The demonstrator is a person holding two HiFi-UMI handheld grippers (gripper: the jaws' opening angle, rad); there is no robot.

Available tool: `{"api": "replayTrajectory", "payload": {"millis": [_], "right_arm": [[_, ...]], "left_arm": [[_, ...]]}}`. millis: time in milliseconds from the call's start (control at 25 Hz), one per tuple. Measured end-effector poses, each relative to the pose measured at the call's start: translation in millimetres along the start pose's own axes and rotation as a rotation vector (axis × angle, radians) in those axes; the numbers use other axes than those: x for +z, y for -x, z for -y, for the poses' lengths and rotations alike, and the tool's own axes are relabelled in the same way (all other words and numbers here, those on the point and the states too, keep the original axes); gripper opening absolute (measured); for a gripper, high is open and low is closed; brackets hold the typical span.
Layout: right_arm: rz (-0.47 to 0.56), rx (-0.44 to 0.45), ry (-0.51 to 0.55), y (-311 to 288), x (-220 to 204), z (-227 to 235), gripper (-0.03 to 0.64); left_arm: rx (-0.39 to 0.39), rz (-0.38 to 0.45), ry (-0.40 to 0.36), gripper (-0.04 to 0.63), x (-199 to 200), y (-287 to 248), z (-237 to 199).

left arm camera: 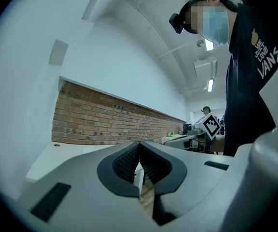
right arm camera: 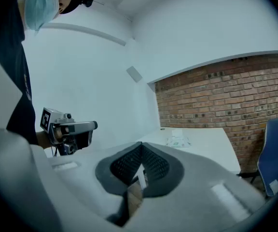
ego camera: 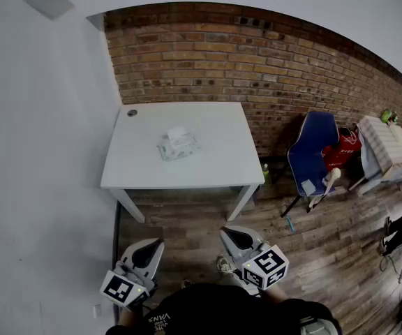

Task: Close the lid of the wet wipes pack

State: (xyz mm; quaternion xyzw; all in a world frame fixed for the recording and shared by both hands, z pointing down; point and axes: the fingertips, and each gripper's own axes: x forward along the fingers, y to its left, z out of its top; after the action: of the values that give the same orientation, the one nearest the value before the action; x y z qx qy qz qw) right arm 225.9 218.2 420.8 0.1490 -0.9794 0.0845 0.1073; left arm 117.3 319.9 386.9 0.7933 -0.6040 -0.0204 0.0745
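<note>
The wet wipes pack (ego camera: 178, 145) lies at twelve o'clock from the person, in front of the brick wall (ego camera: 257, 61) and near the middle of the white table (ego camera: 215, 166). A blue chair (ego camera: 313, 152) stands at two o'clock. Well short of the table, the left gripper (ego camera: 155, 244) at seven o'clock and the right gripper (ego camera: 227, 234) at five have their jaws pinched together, holding nothing.
</note>
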Motion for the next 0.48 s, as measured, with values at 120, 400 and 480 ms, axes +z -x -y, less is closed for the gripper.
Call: {"api": "replayTrajectory", "payload": {"millis": [120, 400, 480], "right_arm": [[0.004, 0.008, 0.014, -5.1, 6.8, 0.8, -0.004], [0.046, -0.025, 0.030, -8.0, 19.7, -1.3, -0.003], [0.045, -0.033, 0.021, -10.4, 19.1, -2.0, -0.003]], "left_arm": [[-0.013, -0.002, -0.003, -0.003, 3.1, -3.9, -1.4], [-0.027, -0.006, -0.002, -0.003, 3.4, 0.7, -3.5], [-0.027, -0.010, 0.006, -0.003, 0.5, 3.6, -6.5]]}}
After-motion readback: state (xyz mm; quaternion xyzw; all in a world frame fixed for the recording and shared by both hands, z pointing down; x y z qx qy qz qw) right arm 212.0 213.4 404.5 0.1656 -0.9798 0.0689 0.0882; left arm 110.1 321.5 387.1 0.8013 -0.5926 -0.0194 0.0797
